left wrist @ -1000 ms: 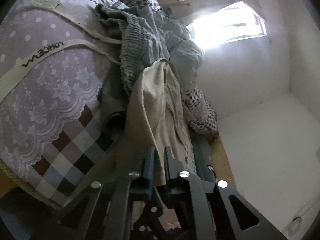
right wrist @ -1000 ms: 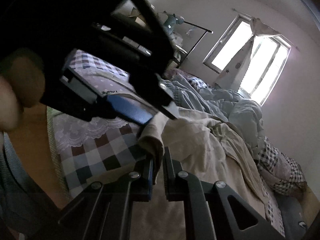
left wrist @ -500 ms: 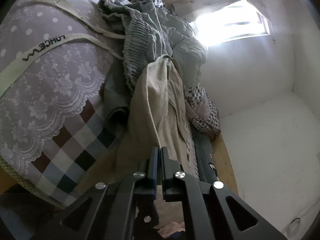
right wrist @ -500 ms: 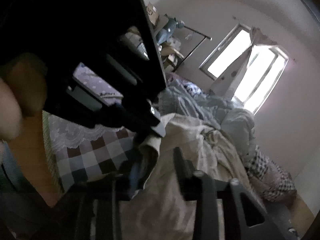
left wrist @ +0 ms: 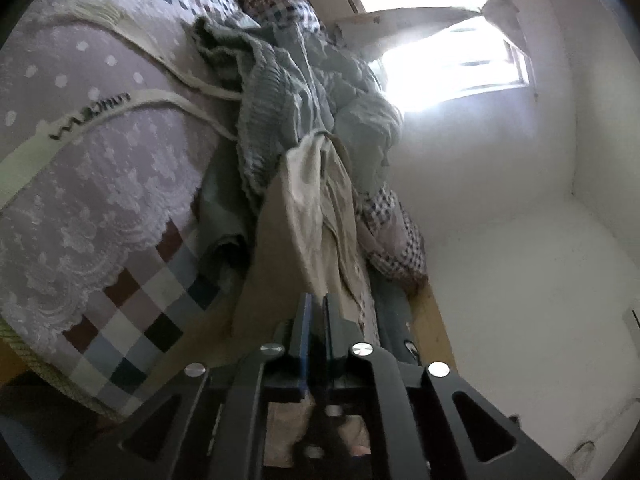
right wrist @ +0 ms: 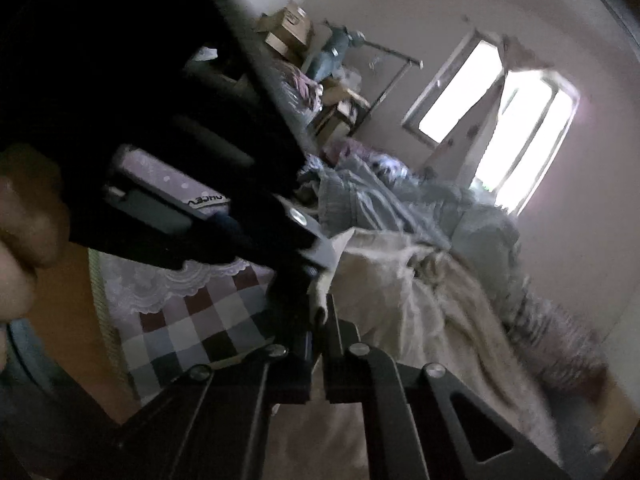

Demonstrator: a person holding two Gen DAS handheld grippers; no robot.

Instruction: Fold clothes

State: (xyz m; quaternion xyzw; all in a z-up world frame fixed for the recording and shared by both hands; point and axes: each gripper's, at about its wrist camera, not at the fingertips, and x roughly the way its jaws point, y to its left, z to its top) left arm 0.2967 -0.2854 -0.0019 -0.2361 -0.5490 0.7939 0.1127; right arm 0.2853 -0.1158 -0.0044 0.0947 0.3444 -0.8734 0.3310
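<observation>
From the left wrist: left gripper (left wrist: 316,312) clamped on the near edge of a beige garment (left wrist: 308,216), which runs away over the bed to a rumpled grey-green quilt (left wrist: 296,80), with a checked bedspread (left wrist: 132,308) under a lace-trimmed lilac cover (left wrist: 80,184) at left and a bright window (left wrist: 452,68) far right. From the right wrist, blurred: right gripper (right wrist: 319,320), jaws just reopened and closed again, pinched on a fold of the same beige garment (right wrist: 420,304), right beside the dark left gripper (right wrist: 312,248) held by a hand (right wrist: 24,232) at left.
</observation>
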